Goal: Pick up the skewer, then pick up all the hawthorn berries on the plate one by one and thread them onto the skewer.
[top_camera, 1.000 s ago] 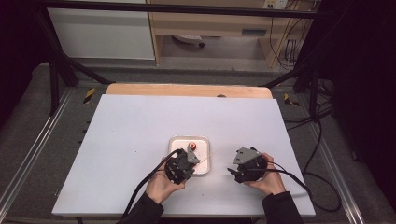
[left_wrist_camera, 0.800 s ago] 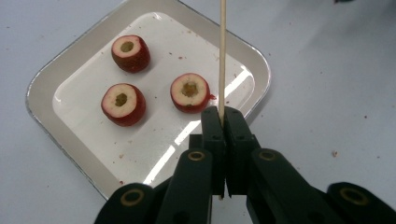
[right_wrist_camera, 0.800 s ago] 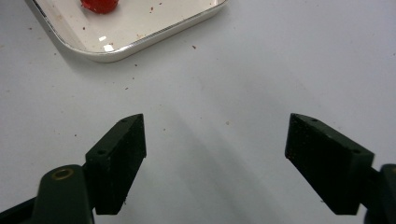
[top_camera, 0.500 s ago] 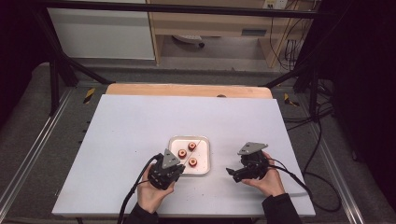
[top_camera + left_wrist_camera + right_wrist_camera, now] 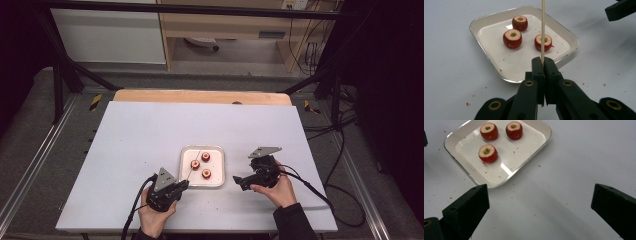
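A white tray [image 5: 216,150] near the table's front holds three red hollowed fruit pieces [image 5: 205,157]. My left gripper [image 5: 183,185] sits just left of the tray's near corner, shut on a thin wooden skewer [image 5: 191,167] that slants up over the tray. In the left gripper view the skewer [image 5: 543,30] rises bare from the shut left gripper [image 5: 543,62], in front of the fruit pieces [image 5: 512,38]. My right gripper [image 5: 239,181] rests right of the tray. Its jaws have just been opening, and the right gripper [image 5: 540,192] stands open over bare table with nothing between the jaws.
Red crumbs speckle the white table [image 5: 135,145] around the tray [image 5: 544,141]. A wooden board edge [image 5: 200,96] lines the table's far side. Cables trail from both grippers toward the near edge. Metal rails run along both sides of the table.
My left gripper has drawn back left and toward the near edge with the skewer, uncovering three fruit pieces in the tray. The right gripper's jaws have spread apart; that hand stayed put.
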